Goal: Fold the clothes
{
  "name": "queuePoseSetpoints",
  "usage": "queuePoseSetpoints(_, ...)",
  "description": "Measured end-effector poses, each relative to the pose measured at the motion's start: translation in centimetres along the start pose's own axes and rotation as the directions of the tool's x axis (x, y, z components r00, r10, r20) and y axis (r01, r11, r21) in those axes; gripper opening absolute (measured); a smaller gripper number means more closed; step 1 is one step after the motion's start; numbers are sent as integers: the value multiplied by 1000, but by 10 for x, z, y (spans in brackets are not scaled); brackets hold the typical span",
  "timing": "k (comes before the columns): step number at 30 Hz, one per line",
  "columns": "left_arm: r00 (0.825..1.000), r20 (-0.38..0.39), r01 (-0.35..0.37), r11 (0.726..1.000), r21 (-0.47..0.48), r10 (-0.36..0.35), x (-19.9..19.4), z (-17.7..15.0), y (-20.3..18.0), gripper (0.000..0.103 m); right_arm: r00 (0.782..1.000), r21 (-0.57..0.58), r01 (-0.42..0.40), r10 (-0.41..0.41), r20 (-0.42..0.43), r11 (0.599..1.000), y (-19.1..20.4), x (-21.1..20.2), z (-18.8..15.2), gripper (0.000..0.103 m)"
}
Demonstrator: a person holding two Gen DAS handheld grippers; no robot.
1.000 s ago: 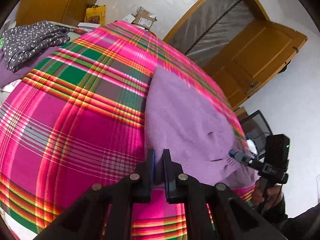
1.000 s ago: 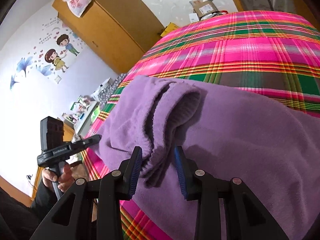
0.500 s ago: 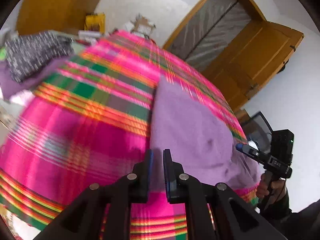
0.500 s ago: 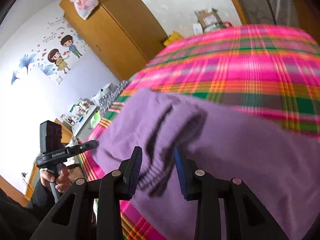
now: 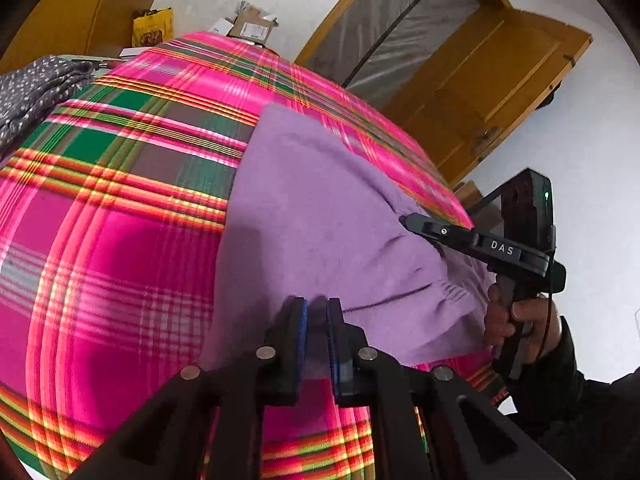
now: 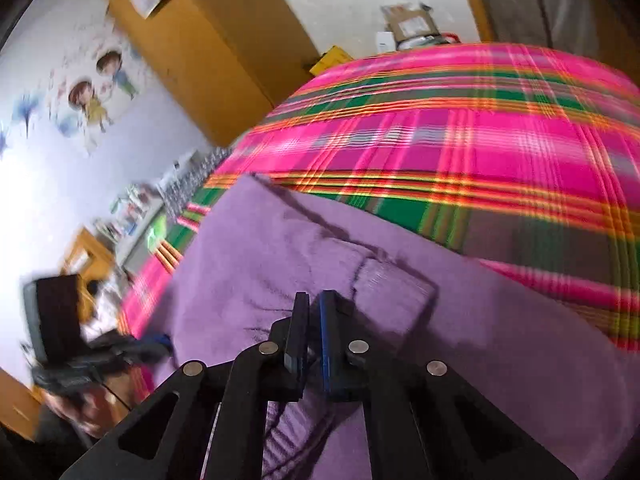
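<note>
On the bright pink checked blanket (image 5: 120, 264) lies the soft purple fleece garment (image 5: 320, 216), spread flat from the middle toward 5 o'clock in the left wrist view. At 6 o'clock the left gripper (image 5: 316, 312) pinches the near edge of the purple cloth between its blue pads. At 3 o'clock the right gripper (image 5: 404, 220) is clamped on a bunched fold of it. A grey spotted cloth (image 5: 36, 88) sits at 10 o'clock.

A home bedroom: plaid bedspread (image 5: 120, 240), wooden wardrobe (image 6: 208, 40), cartoon wall stickers (image 6: 96, 92), wooden door (image 5: 492, 92).
</note>
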State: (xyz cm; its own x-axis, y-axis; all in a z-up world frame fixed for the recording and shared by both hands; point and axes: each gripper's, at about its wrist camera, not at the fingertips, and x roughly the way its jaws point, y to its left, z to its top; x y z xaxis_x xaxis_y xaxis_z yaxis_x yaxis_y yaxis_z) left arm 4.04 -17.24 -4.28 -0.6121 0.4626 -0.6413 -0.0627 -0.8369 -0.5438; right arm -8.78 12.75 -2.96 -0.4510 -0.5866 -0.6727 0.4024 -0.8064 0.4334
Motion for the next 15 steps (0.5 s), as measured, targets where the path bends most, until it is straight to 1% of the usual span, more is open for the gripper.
queuePoseSetpoints(1,1000,-3,0,1000,0,0,-2,1,1,10,1000,-20,11,-10,14,1000,3,-5,0,10)
queuePoseSetpoints(2,1000,-2,-7,1000,5,7,-2,2,1,10,1000,-35,12,-11,26,999,6,-9,0,11)
queuePoseSetpoints(4,1000,8,-26,999,18,26,-4,7,-3,10,999,-56,-16,19,45,998,10,-14,1,11)
queuePoseSetpoints(6,999,25,-24,999,24,23,-7,12,-6,10,997,-75,-44,49,57,996,14,-16,1,11)
queuePoseSetpoints(8,999,45,-11,999,36,9,-8,20,-11,10,1000,-101,-28,28,3,995,19,-5,-3,11)
queuePoseSetpoints(10,999,41,0,999,52,-3,-7,22,-14,10,999,-113,-24,20,-35,993,19,2,-9,11)
queuePoseSetpoints(12,999,27,17,998,63,-19,-6,22,-16,10,999,-124,-37,33,-37,992,22,-2,-8,12)
queuePoseSetpoints(15,999,-6,54,995,84,-53,6,18,-27,10,999,-148,-36,36,-4,988,28,-10,2,12)
